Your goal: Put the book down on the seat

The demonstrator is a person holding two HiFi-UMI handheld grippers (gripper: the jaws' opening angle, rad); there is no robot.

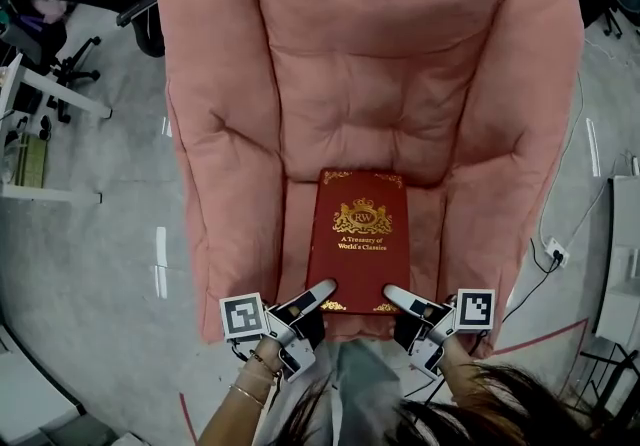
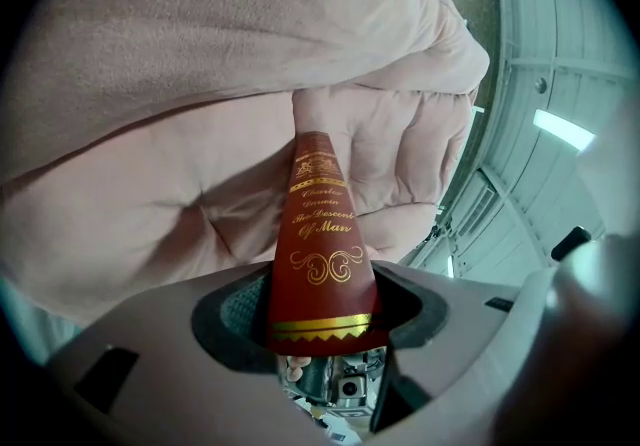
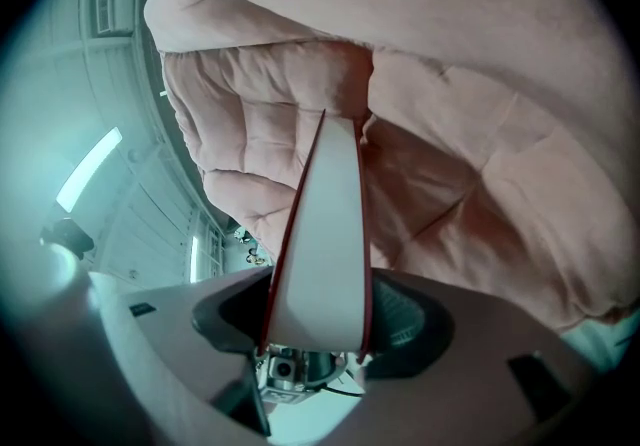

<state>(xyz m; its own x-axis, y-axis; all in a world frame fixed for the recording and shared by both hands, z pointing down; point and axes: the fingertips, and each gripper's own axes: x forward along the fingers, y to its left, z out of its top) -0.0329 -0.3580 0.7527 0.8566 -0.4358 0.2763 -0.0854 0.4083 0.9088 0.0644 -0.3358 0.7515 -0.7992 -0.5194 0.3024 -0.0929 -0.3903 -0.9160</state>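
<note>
A dark red book (image 1: 360, 239) with gold print is face up over the seat of a pink padded armchair (image 1: 370, 64), near its front edge. Whether it rests on the cushion I cannot tell. My left gripper (image 1: 318, 294) is shut on the book's near left corner. In the left gripper view the book's spine (image 2: 320, 244) stands between the left gripper's (image 2: 322, 329) pads. My right gripper (image 1: 397, 297) is shut on the near right corner. The right gripper view shows the white page edge of the book (image 3: 325, 254) between the right gripper's (image 3: 318, 319) pads.
Grey concrete floor surrounds the armchair. An office chair (image 1: 60, 54) and a white desk (image 1: 30, 149) stand at the left. A power strip with a cable (image 1: 553, 254) lies at the right, next to white furniture (image 1: 625, 274). Red tape (image 1: 540, 342) marks the floor.
</note>
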